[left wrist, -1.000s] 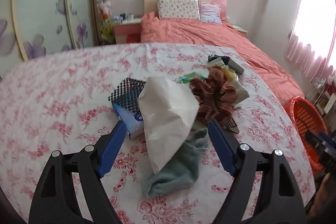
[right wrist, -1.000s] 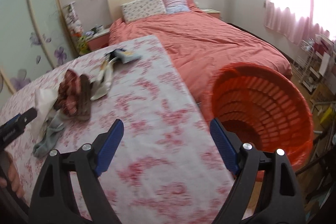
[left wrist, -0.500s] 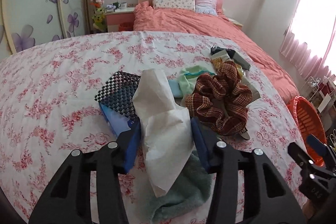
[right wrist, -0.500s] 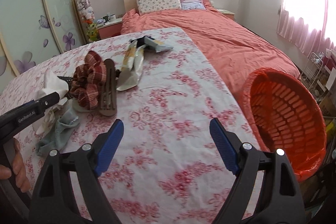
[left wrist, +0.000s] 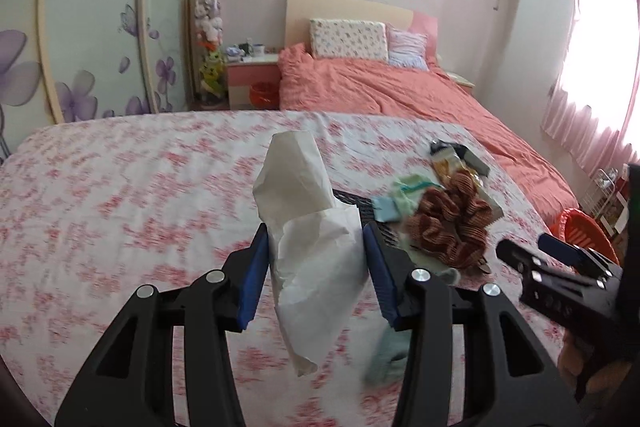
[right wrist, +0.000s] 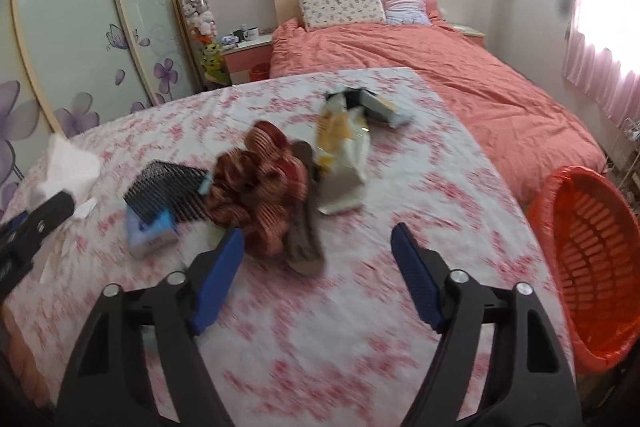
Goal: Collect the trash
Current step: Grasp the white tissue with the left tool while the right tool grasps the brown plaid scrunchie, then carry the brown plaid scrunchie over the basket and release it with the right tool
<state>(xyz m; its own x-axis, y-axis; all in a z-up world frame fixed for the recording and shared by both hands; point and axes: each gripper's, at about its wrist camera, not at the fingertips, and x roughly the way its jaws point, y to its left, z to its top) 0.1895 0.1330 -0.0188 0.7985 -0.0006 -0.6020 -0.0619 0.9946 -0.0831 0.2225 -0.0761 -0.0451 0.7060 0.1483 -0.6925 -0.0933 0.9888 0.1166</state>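
No lettering can be read: the print on the blue tissue pack (right wrist: 150, 237) and the markings on the left gripper's body (right wrist: 28, 239) are too blurred

Bright daylight floods in through the pink curtains (left wrist: 592, 75) to the right of both grippers, blowing out that side, while the floral tablecloth (right wrist: 360, 307) smears with motion blur and fisheye corners darken.

White crumpled tissue (left wrist: 316, 251) pinched upright btwn jaws, off tablecloth.
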